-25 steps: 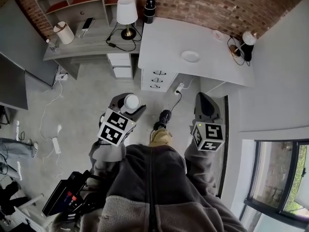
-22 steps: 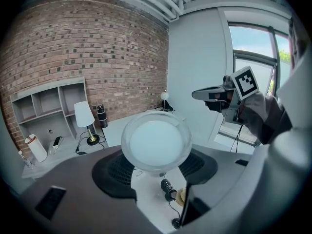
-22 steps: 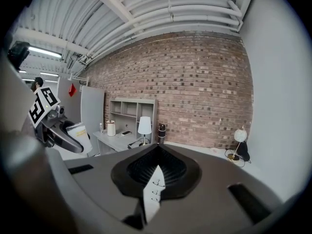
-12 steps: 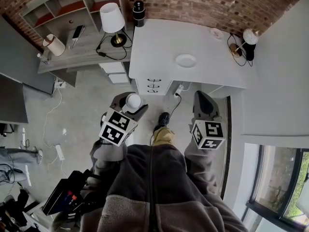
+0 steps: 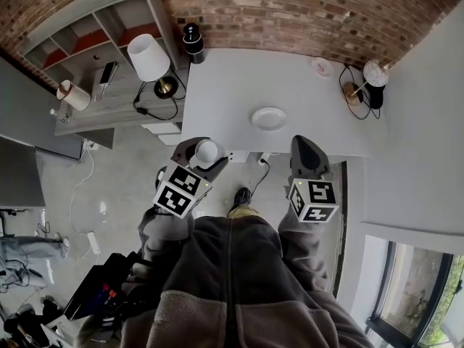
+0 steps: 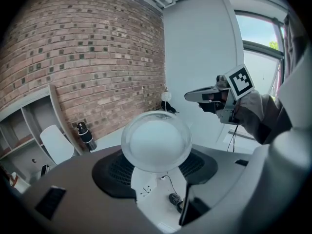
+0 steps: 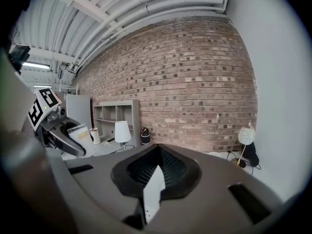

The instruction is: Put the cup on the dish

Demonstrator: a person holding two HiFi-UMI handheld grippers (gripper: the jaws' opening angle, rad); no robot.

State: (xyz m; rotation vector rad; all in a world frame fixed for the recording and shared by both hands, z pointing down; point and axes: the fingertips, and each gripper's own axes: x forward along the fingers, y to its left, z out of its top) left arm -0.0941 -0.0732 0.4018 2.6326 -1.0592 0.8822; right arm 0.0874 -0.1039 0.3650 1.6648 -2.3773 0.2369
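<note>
Desk [image 5: 232,85] far centre, vs brick wall [image 5: 290,13]. Dish [image 5: 269,118] on desk, nr its near edge. Cup [image 5: 207,153] betw jaws of left gripper [image 5: 197,151], near-left of dish, apart from it. Right gripper [image 5: 306,154] near-right of dish. Table lamp [image 5: 148,60] on lower desk [image 5: 109,111], left. Globe lamp [image 5: 373,75] at desk's far-right corner, small item [image 5: 321,66] left of it, poss. saucer.

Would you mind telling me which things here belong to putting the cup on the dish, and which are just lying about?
Job in hand: cup, held in the left gripper; dish; white desk.

Lying about: table lamp; black bottle; globe lamp.
</note>
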